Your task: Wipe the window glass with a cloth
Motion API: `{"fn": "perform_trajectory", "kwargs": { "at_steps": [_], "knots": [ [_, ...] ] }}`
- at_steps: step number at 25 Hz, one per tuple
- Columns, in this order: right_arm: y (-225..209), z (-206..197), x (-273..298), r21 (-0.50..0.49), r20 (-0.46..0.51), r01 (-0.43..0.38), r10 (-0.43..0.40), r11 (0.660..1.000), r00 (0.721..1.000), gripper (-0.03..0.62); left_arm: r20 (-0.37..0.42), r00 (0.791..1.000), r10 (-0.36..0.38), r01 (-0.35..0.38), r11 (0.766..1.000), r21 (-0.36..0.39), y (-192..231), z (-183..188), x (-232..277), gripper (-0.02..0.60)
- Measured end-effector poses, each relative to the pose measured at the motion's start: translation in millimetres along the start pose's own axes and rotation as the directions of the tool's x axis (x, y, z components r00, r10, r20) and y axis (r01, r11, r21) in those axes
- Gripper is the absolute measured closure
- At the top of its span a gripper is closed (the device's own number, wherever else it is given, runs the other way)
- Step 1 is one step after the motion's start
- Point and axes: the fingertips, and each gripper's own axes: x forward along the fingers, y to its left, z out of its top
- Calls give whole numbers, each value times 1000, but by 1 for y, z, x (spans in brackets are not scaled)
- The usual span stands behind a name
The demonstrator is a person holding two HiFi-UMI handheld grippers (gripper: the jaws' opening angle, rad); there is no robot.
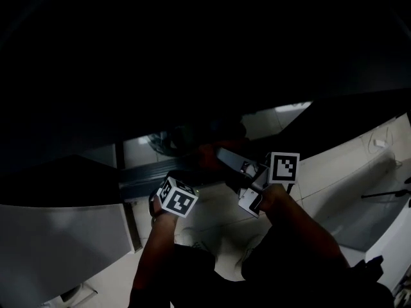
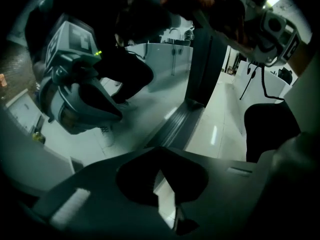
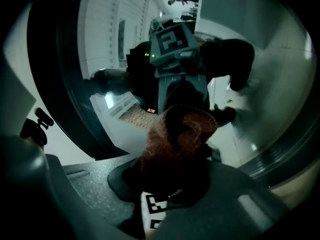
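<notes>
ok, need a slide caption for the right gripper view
Right gripper, jaws shut on a brown cloth, facing the window glass, which mirrors the gripper back.

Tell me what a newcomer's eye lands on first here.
The reddish-brown cloth, bunched between the jaws of the right gripper, fills the middle of the right gripper view. In the very dark head view, the black-and-white marker cubes on the two grippers stand out, low at centre.

Dim, heavy shadows, fisheye-warped edges, dark vignette
</notes>
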Motion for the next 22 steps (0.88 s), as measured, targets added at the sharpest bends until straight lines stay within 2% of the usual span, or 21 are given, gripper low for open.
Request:
{"fn": "perform_trajectory", "kwargs": {
  "at_steps": [3, 7, 9, 13, 15, 17, 20, 22],
  "knots": [
    [4, 2, -1, 13, 20, 33, -33, 999, 999, 533, -10, 1000, 9, -9, 999, -41, 4, 6, -47, 565],
    [2, -6, -5, 93, 12, 82, -83, 992, 996, 534, 4, 1000, 15, -14, 990, -140, -10, 16, -115, 565],
    [20, -5, -2, 110, 13, 75, -77, 991, 997, 534, -11, 1000, -12, 10, 985, -171, -16, 22, -138, 565],
    [94, -3, -15, 72, 14, 91, -92, 993, 996, 534, -40, 996, -82, 74, 984, -164, -39, 44, -195, 565],
    [135, -8, -32, 36, -14, 136, -136, 990, 991, 534, -60, 993, -97, 88, 985, -149, -58, 50, -235, 565],
    [170, -13, -54, -31, -59, 211, -213, 977, 975, 534, -68, 991, -115, 104, 983, -149, -77, 58, -277, 565],
    [227, -16, -86, -108, -113, 265, -277, 958, 954, 533, -46, 991, -125, 113, 973, -200, -97, 76, -338, 565],
    [272, -15, -99, -184, -138, 257, -284, 949, 949, 533, 0, 992, -124, 120, 959, -255, -104, 98, -381, 565]
  ]
}}
